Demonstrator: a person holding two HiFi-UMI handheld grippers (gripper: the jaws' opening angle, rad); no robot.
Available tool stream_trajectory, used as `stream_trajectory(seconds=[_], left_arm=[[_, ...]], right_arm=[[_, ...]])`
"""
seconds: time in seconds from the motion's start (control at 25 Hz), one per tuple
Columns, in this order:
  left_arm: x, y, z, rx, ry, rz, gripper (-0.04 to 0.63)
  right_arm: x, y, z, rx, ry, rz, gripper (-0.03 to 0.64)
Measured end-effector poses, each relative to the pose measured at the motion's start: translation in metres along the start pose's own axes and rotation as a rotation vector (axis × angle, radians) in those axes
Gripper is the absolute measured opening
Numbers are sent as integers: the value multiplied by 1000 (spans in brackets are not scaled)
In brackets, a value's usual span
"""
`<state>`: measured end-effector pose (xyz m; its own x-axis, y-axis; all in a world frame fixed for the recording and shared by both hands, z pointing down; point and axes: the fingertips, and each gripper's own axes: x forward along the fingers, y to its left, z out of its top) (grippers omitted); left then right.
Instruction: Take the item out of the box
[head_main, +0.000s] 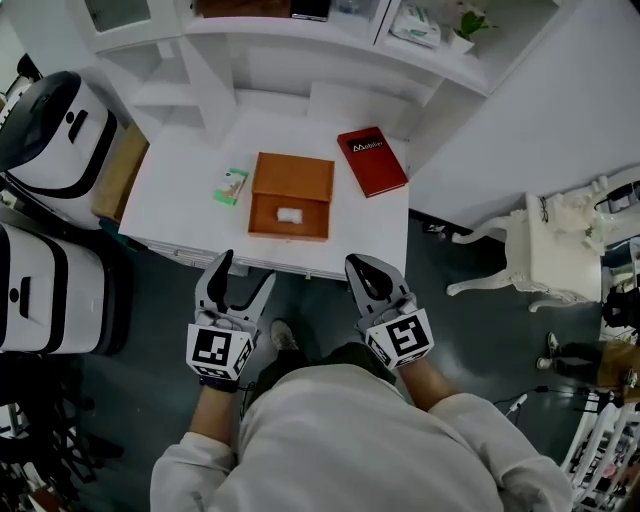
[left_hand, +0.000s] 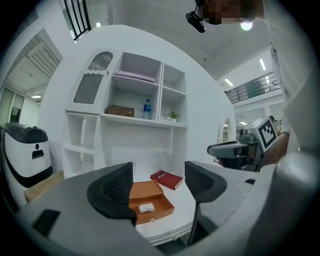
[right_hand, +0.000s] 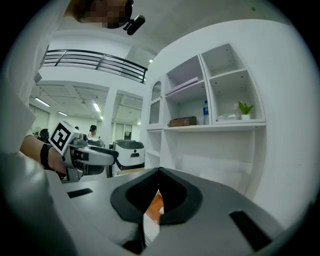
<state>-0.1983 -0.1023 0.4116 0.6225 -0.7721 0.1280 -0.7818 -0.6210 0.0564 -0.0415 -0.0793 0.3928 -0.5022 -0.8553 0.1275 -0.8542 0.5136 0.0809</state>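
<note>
An open orange box (head_main: 291, 184) lies in the middle of the white table (head_main: 180, 215), its lid folded back. A small white item (head_main: 290, 214) rests in its tray. Both grippers hover in front of the table's near edge, short of the box. My left gripper (head_main: 245, 275) stands open with nothing between its jaws. In the left gripper view the box (left_hand: 152, 197) and the white item (left_hand: 146, 208) show between the open fingers. My right gripper (head_main: 362, 268) is shut and empty. In the right gripper view its fingertips (right_hand: 159, 192) meet, with a sliver of the orange box (right_hand: 156, 202) below.
A red book (head_main: 372, 160) lies right of the box and a small green-and-white packet (head_main: 232, 186) left of it. A white shelf unit (head_main: 300, 40) rises behind the table. Two black-and-white machines (head_main: 50, 130) stand at left, a white side table (head_main: 560, 245) at right.
</note>
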Motion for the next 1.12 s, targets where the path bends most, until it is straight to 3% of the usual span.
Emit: stream_trajectory(seconds=[0.36, 0.68, 1.12], left_arm=[[51, 25, -15, 39, 80, -93, 318], [101, 31, -39, 103, 184, -92, 302], [178, 48, -125, 202, 451, -126, 298]], right_arm=[[34, -28, 1, 10, 19, -59, 23], [67, -68, -13, 48, 19, -19, 23], [109, -143, -45, 106, 58, 16, 23]])
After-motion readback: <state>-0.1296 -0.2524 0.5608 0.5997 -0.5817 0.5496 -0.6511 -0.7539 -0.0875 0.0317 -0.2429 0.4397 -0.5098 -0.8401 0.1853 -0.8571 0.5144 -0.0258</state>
